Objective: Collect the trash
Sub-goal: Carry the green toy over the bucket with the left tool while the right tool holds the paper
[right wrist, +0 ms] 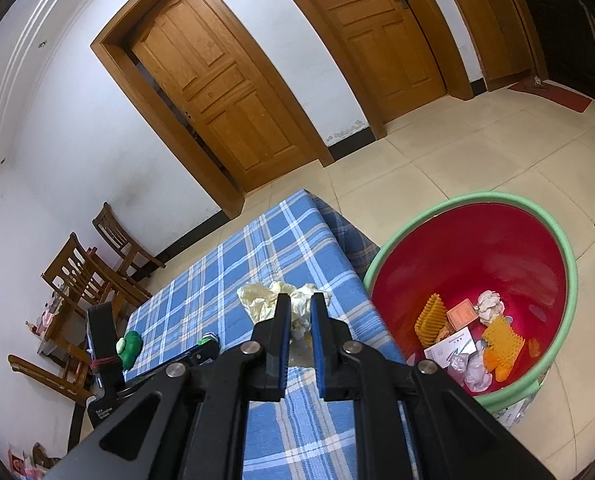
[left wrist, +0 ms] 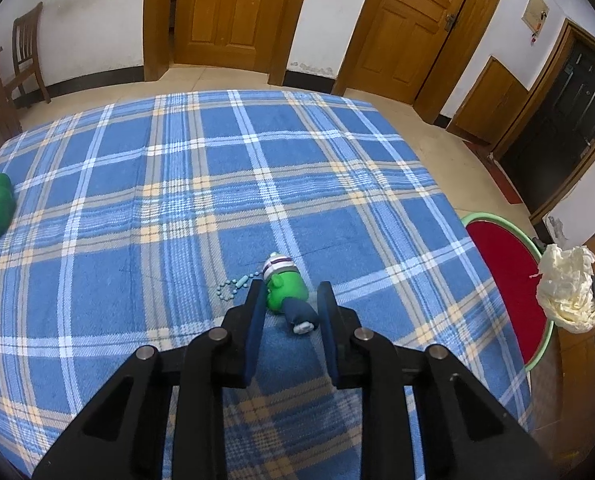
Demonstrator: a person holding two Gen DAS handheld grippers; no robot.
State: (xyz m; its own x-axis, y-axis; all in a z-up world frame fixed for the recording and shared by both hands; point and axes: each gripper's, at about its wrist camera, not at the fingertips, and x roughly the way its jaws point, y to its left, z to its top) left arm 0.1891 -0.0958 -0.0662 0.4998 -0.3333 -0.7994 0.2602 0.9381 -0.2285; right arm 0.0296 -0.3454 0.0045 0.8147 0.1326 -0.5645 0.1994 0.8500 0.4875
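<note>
- The table, under a blue plaid cloth, fills the centre of the left wrist view; it serves as the work surface, so whatever lies on it is within reach of both tools.
- The red bin with a green rim takes the right half of the right wrist view, standing on the floor just beside the table edge, probably so trash can be carried over in one short swing. Crumpled paper and orange pieces already lie in its bottom.
- The crumpled pale tissue, centre of the right wrist view, is clamped between the nearly closed fingers of the right gripper, lifted off the cloth, apparently bound for the bin.
- The left gripper, lower centre of its view, has its fingers apart, straddling a small green toy keychain lying on the cloth; whether they touch it I cannot tell.
</note>
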